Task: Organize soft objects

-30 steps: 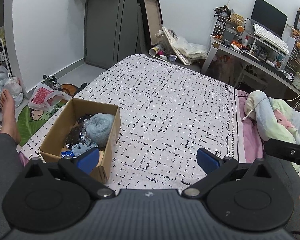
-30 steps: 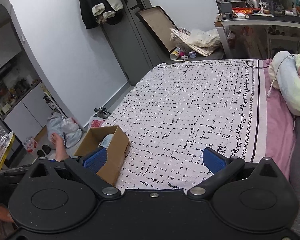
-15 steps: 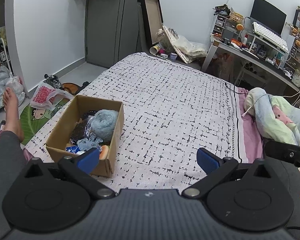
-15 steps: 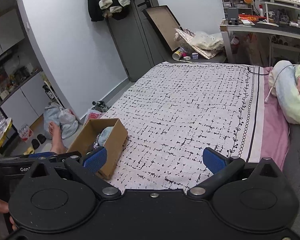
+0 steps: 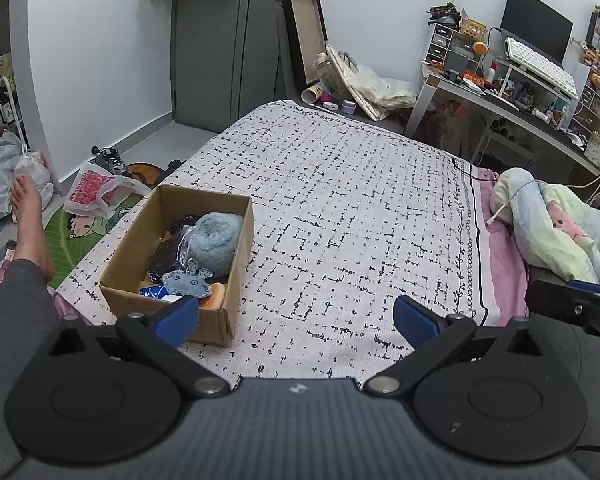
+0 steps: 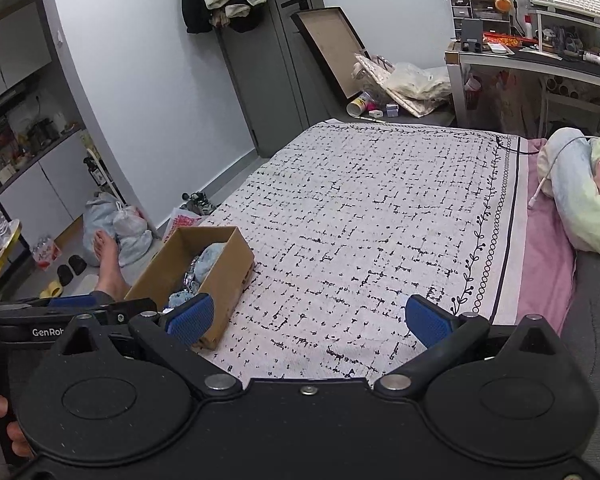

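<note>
box: on bed, long axis running away from camera
left gripper: jaws apart, empty
right gripper: jaws apart, empty
writing: "GenRob" on left gripper

The left claw has a dark grey ribbed housing, two black round discs, silver pivot screws and blue ribbed pads; the right claw is black with matching blue pads; white "GenRob" lettering marks one black bar; the person wears a grey trouser leg above a bare foot.
</note>
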Tool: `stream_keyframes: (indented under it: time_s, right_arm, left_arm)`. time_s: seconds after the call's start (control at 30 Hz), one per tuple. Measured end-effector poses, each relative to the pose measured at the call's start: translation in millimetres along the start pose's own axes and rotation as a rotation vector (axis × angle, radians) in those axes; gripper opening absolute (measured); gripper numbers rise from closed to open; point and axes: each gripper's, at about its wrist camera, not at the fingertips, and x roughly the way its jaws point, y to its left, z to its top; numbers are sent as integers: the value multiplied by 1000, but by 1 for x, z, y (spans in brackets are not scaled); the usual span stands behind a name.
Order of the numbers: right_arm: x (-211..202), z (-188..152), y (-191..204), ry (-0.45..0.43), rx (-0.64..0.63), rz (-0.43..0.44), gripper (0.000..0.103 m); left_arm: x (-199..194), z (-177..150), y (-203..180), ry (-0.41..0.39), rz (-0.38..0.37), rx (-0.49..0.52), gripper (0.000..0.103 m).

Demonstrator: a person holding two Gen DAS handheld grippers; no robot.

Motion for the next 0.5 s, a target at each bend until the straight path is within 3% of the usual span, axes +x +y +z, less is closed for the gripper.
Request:
stream_keyframes:
  time_s: [0.5]
  right_arm:
    - [2,-3,0,11,1,-21,103]
  left_arm:
    - [3,-1,-4,11,-6,14,103]
